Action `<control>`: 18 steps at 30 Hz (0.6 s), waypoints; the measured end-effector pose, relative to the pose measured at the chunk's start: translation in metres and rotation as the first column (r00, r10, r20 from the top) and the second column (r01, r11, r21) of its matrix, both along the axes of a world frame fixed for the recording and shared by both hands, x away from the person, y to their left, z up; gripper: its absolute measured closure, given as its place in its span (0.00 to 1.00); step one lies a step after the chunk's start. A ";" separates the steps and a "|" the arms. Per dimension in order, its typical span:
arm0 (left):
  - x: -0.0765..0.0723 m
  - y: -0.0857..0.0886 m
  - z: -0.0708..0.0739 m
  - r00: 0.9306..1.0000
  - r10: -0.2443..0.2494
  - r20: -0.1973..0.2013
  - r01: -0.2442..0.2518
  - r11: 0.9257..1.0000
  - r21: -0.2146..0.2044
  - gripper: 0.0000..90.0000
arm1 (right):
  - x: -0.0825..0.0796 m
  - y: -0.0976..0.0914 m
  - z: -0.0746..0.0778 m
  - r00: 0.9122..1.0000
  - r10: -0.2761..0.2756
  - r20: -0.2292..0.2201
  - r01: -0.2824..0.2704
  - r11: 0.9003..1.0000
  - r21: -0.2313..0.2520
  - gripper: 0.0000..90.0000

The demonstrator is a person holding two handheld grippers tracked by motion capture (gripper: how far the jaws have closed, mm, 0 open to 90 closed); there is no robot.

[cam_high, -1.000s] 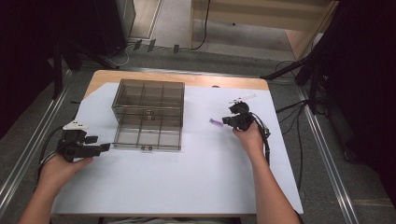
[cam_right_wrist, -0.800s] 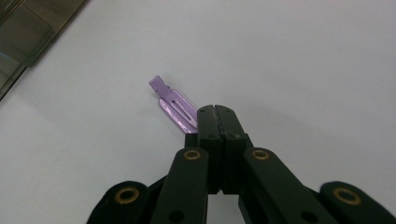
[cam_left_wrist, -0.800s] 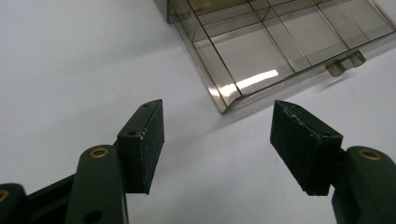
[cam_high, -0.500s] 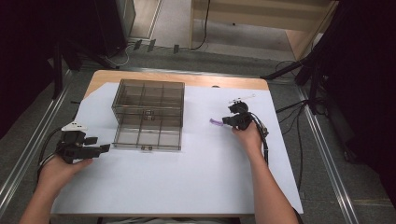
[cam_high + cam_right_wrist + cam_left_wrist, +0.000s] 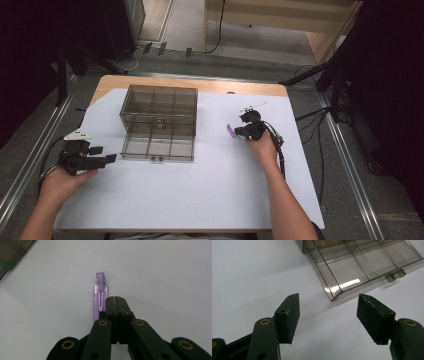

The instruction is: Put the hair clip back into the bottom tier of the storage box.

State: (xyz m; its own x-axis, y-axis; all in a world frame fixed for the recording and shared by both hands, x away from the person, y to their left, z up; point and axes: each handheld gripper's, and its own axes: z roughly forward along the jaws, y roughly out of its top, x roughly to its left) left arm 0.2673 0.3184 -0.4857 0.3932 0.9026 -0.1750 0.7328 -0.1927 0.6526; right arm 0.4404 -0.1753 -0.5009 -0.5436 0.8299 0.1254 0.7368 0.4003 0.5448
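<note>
Right gripper: jaws pressed together, nothing seen between them. No shift from half a second back, so no pickup begun, I judged. Purple clip, translucent plastic, slim and slotted, lay flat against its left jaw. Left gripper: jaws wide apart, likewise unmoved; smoky, glossy, compartmented box just ahead.

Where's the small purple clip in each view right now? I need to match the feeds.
High view: the purple clip sits right of centre, at the tip of the right hand-held gripper.
Left gripper view: not in it.
Right gripper view: centre, beside the closed jaws; whether they grip it is unclear.
Shared landmark: the smoky compartment box, at the top left corner in the right gripper view.
</note>
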 end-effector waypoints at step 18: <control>0.003 -0.001 0.000 1.000 -0.004 0.001 0.004 1.000 0.001 0.40 | -0.005 0.001 0.024 0.999 0.018 -0.036 -0.018 1.000 -0.005 0.81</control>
